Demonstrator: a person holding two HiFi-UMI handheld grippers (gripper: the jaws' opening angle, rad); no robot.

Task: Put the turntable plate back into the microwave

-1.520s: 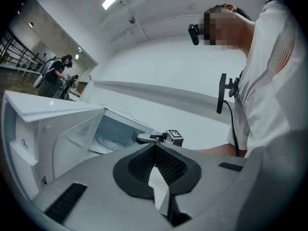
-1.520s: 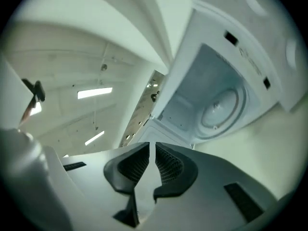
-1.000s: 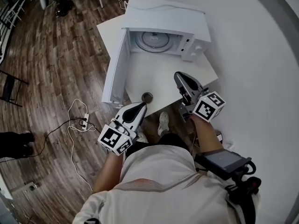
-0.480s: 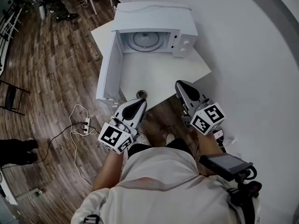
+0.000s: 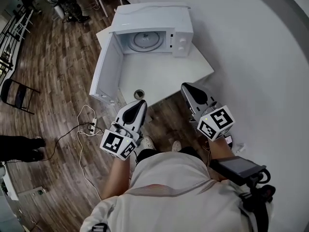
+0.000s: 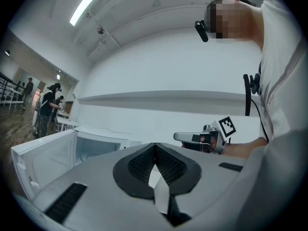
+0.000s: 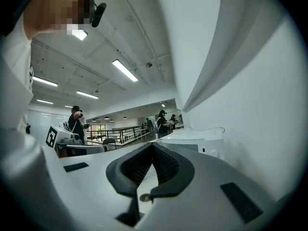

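Dark wood-plank floor [image 5: 48, 81], smooth white square worktop [image 5: 178, 74]. Round glass turntable plate [image 5: 145, 41] flat inside boxy white microwave [image 5: 159, 16], door [image 5: 104, 74] wide open. Left tool [image 5: 141, 103], right tool [image 5: 187, 87]: ribbed black pads [image 6: 168, 165] pressed together, empty.

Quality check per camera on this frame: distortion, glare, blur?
Head view: fisheye bend, dark rim at the upper right, even light, microwave and the turntable plate inside it sharp. Left gripper view: black corners, bowed lines, ceiling strip light blown out at top left, no motion blur. Right gripper view: black corners, wall at right bright and featureless.
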